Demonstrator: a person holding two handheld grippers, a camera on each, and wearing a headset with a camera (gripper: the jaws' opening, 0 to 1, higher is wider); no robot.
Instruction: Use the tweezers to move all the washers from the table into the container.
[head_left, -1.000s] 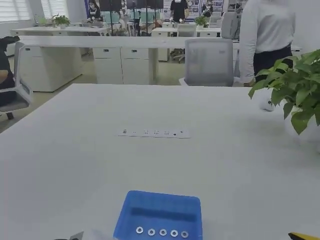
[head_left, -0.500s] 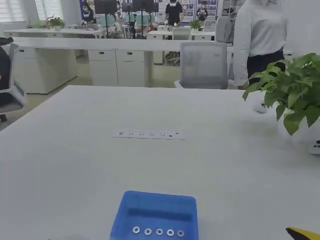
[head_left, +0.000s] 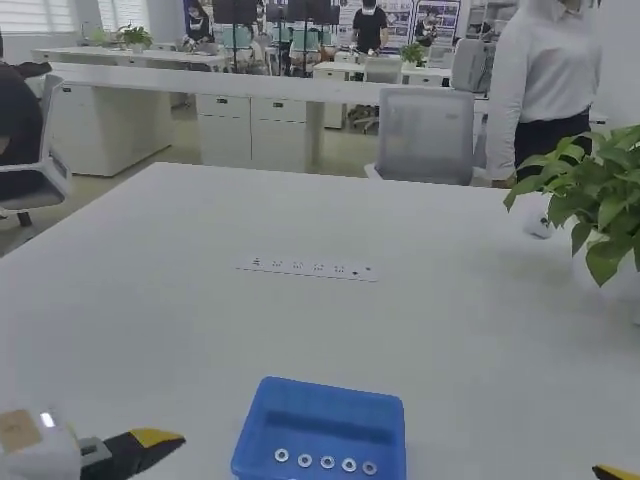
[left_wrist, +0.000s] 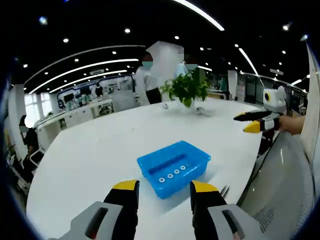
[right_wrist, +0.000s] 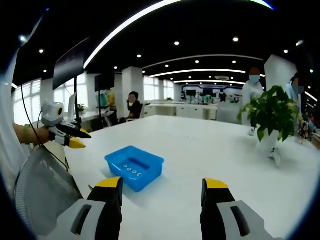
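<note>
A blue container (head_left: 320, 435) stands near the table's front edge with a row of several washers (head_left: 325, 462) inside it. The container (left_wrist: 172, 167) lies ahead of my open left gripper (left_wrist: 164, 186), washers (left_wrist: 173, 175) in it. Thin metal tweezers (left_wrist: 225, 190) lie on the table beside that gripper's right jaw. My left gripper (head_left: 150, 441) hangs low, left of the container. My right gripper (right_wrist: 162, 183) is open and empty, with the container (right_wrist: 134, 166) ahead to its left. Its yellow tip (head_left: 615, 472) peeks in at the bottom right corner.
A white power strip (head_left: 308, 267) lies flat at the table's middle. A potted plant (head_left: 590, 195) stands at the right edge. A grey chair (head_left: 425, 135) and a standing person (head_left: 545, 85) are beyond the far edge.
My left gripper has come up into the head view at the lower left. The container and washers have not moved; the camera shifted slightly.
</note>
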